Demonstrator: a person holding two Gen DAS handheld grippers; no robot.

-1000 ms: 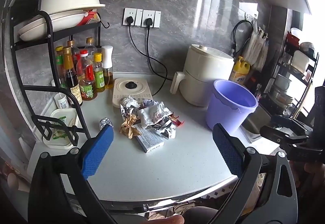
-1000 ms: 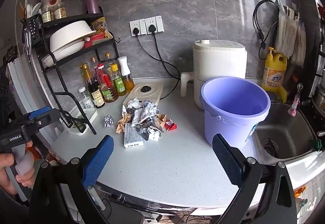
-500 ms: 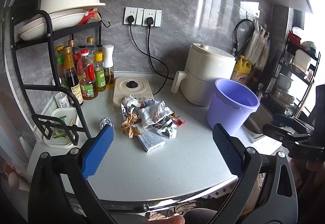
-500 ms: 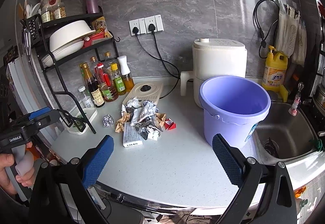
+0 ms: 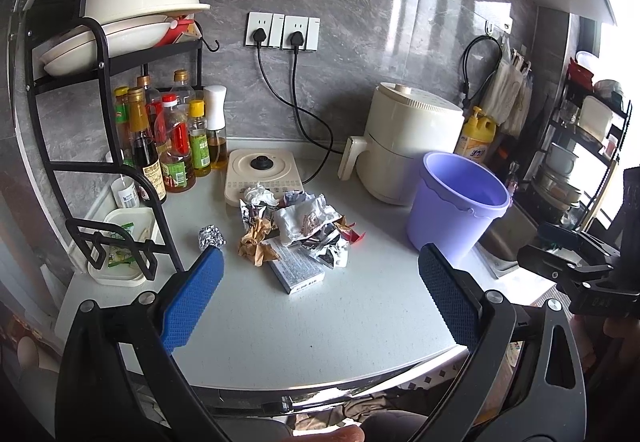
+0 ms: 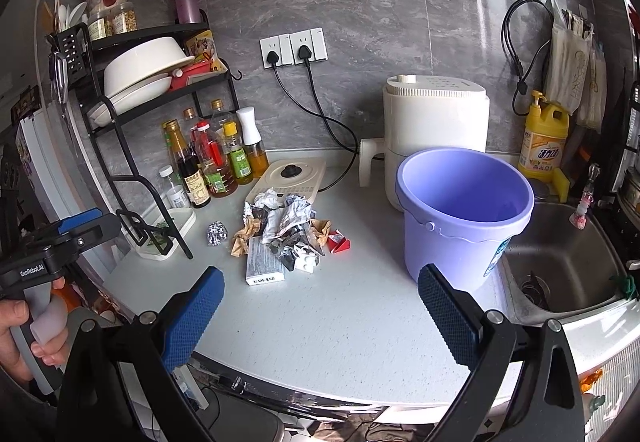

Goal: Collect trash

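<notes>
The bench [image 6: 340, 322] carries everything, and I take my bearings from the purple bucket [image 6: 464, 209], the biggest loose thing on it and, I judge, where the trash should go. It stands upright and looks empty. Left of the bucket, well apart from it, lies the trash pile [image 6: 286, 232]: crumpled white and silver wrappers, brown paper and a red scrap on the side nearest the bucket. A flat white box [image 6: 264, 266] lies at the pile's near edge, touching it. Farther from the bucket, just beyond the pile, sits a small foil ball [image 5: 211, 237] on its own.

My left gripper [image 5: 318, 296] and right gripper [image 6: 320, 306] both hang short of the bench edge, jaws spread wide and carrying nothing. Nothing is collected yet.

To do this well I would, I think, take one piece at a time from the pile's loose edge, pinching a firm crumple, not a thin flap that might tear or slip. The bucket's wide mouth makes dropping easy; the flat box needs a grip across its narrow edges.
</notes>
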